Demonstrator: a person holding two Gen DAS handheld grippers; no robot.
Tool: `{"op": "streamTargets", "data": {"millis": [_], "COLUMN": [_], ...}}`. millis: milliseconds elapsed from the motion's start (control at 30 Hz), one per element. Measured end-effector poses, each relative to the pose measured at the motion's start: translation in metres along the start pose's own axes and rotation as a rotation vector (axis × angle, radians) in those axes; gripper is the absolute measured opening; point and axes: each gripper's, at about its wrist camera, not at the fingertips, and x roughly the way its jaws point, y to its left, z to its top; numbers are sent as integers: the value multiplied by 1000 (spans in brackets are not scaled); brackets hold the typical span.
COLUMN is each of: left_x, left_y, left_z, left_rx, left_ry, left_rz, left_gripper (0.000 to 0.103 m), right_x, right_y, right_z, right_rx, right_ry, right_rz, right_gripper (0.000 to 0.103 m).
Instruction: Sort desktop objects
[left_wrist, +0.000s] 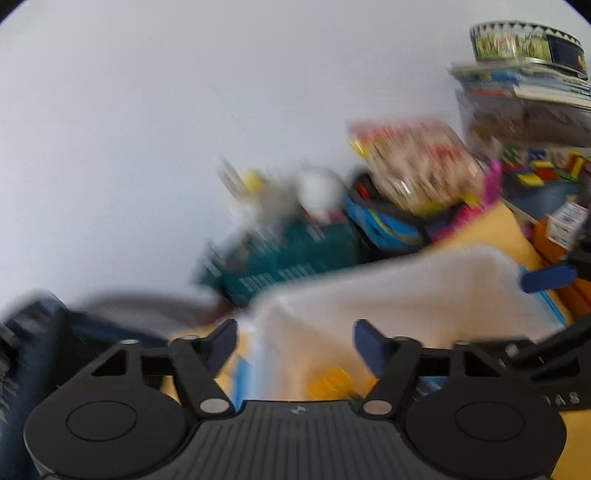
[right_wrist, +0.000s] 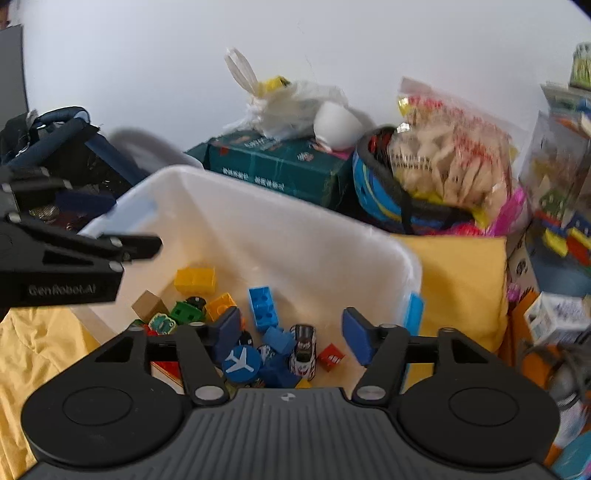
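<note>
A white plastic bin (right_wrist: 295, 225) stands on a yellow cloth (right_wrist: 461, 280) and holds several toys: a yellow brick (right_wrist: 194, 279), a blue brick (right_wrist: 263, 307), a toy car (right_wrist: 303, 350) and a blue disc with a plane (right_wrist: 241, 363). My right gripper (right_wrist: 290, 338) is open and empty above the bin's near side. My left gripper (left_wrist: 293, 345) is open and empty by the bin's wall (left_wrist: 406, 295); its view is blurred. The left gripper's body also shows in the right wrist view (right_wrist: 66, 266) at the left.
Behind the bin are a teal box (right_wrist: 280, 166), a white plastic bag (right_wrist: 291, 107), a snack bag (right_wrist: 454, 155) in a blue basket (right_wrist: 373, 192), and a dark bag (right_wrist: 62, 155) at left. Boxes and toys are stacked at right (right_wrist: 557, 192).
</note>
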Motion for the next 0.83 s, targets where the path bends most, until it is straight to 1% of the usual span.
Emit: {"op": "streamTargets", "data": {"millis": [33,67,100,133,167,200,233,267,333,367,433,500,600,667,733,800,833], "left_x": [-11,-19,-24,-25,-23,-18,-13,-8,-2,0,9,14,19,16,16,16,15], "left_y": [-2,-2,-1,1,4,8,10,13,17,18,16,14,11,9,9,9,8], "left_z": [2,4,6,8,11,14,15,16,16,16,17,15,12,12,12,13,14], "left_rx": [10,9,-1,-14,-26,-39,-51,-62,-70,-67,-46,-22,10,23,14,8,12], "left_ry": [-55,-91,-106,-86,-36,16,64,102,137,155,207,257,302,304,309,296,288], "left_rz": [46,55,34,-12,-72,-116,-142,-149,-145,-144,-147,-144,-140,-128,-130,-140,-131], "left_gripper": [85,86,88,89,89,89,89,89,89,89,89,89,89,89,89,89,89], "right_x": [-4,-8,-11,-14,-14,-14,-12,-9,-2,2,10,14,15,16,15,14,14], "right_y": [0,1,0,0,-2,-3,-4,-5,-8,-9,-11,-13,-10,-8,-8,-9,-8], "right_z": [2,5,7,8,10,12,14,15,17,18,18,19,19,20,20,20,20], "right_rx": [-14,-23,-30,-32,-33,-31,-26,-19,-4,2,13,34,20,21,34,45,52], "right_ry": [-8,-15,-19,-22,-18,-6,10,31,91,127,201,250,267,272,270,269,269], "right_rz": [-6,-7,-4,2,8,12,12,15,33,43,61,64,49,36,35,40,45], "right_gripper": [74,79,81,83,86,90,92,95,96,98,99,101,102,103,103,103,103]}}
